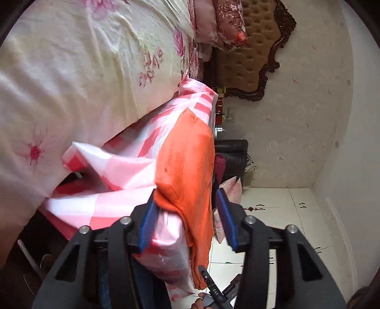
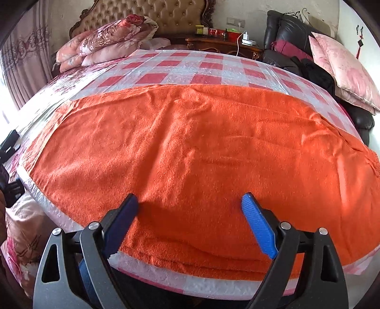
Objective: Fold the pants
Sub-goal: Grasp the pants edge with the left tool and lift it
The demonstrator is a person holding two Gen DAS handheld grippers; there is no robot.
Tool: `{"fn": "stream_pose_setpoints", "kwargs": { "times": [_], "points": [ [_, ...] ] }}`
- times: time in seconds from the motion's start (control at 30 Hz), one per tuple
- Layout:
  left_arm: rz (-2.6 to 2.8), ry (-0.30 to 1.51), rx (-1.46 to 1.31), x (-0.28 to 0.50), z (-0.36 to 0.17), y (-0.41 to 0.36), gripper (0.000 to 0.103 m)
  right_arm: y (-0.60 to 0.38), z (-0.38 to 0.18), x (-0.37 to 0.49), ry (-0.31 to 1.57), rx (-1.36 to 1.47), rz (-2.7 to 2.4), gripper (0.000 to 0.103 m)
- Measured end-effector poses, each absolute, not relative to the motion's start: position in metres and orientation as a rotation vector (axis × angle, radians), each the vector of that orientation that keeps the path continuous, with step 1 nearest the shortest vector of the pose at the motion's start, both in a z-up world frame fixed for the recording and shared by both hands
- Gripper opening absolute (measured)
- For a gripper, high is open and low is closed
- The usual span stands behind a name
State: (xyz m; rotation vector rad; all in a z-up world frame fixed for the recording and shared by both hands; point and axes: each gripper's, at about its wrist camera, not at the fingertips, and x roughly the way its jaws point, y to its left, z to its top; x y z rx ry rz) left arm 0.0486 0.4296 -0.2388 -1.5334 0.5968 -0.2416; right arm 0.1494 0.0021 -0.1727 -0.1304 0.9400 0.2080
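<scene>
The orange fleece pants (image 2: pixel 190 147) lie spread flat across a pink and white checked plastic sheet (image 2: pixel 180 69) on the bed. My right gripper (image 2: pixel 190 202) is open, with its blue pads resting low over the near edge of the pants, holding nothing. In the left wrist view, which is rolled sideways, the pants (image 1: pixel 187 161) show edge-on along the sheet's (image 1: pixel 123 166) border. My left gripper (image 1: pixel 187 197) is open, its jaws either side of the near corner of the pants without closing on it.
Floral bedding (image 1: pixel 71 71) and stacked pillows (image 2: pixel 106 40) lie toward the tufted headboard (image 2: pixel 152 14). A wooden nightstand (image 2: pixel 220 42) with jars, a black chair (image 2: pixel 292 35) with cushions, and the tiled floor (image 1: pixel 273 214) lie beside the bed.
</scene>
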Motion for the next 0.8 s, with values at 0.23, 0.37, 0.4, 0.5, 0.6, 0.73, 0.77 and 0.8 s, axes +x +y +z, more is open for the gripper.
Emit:
{"fn": "stream_pose_setpoints", "kwargs": {
  "times": [0.23, 0.37, 0.4, 0.5, 0.6, 0.73, 0.77, 0.8],
  "points": [
    [-0.187, 0.597, -1.364, 0.052, -0.194, 0.437, 0.013, 0.002, -0.173, 0.148, 0.944, -0.13, 0.207, 0.087],
    [-0.152, 0.607, -1.354, 0.052, -0.191, 0.436, 0.014, 0.003, -0.173, 0.149, 0.946, -0.131, 0.21, 0.087],
    [-0.167, 0.598, -1.377, 0.053, -0.194, 0.436, 0.017, 0.003, -0.173, 0.15, 0.945, -0.131, 0.212, 0.087],
    [-0.148, 0.592, -1.425, 0.049, -0.204, 0.437, 0.047, 0.003, -0.173, 0.15, 0.943, -0.13, 0.216, 0.087],
    [-0.103, 0.581, -1.469, 0.037, -0.217, 0.442, 0.052, 0.002, -0.174, 0.149, 0.936, -0.131, 0.219, 0.087],
    [-0.084, 0.552, -1.577, 0.019, -0.243, 0.446, 0.052, 0.002, -0.174, 0.149, 0.934, -0.131, 0.219, 0.088],
    [-0.091, 0.549, -1.593, 0.016, -0.247, 0.445, 0.052, 0.002, -0.174, 0.149, 0.934, -0.131, 0.219, 0.088],
    [-0.102, 0.558, -1.612, 0.015, -0.253, 0.443, 0.052, 0.002, -0.174, 0.149, 0.934, -0.132, 0.219, 0.088]
  ]
}}
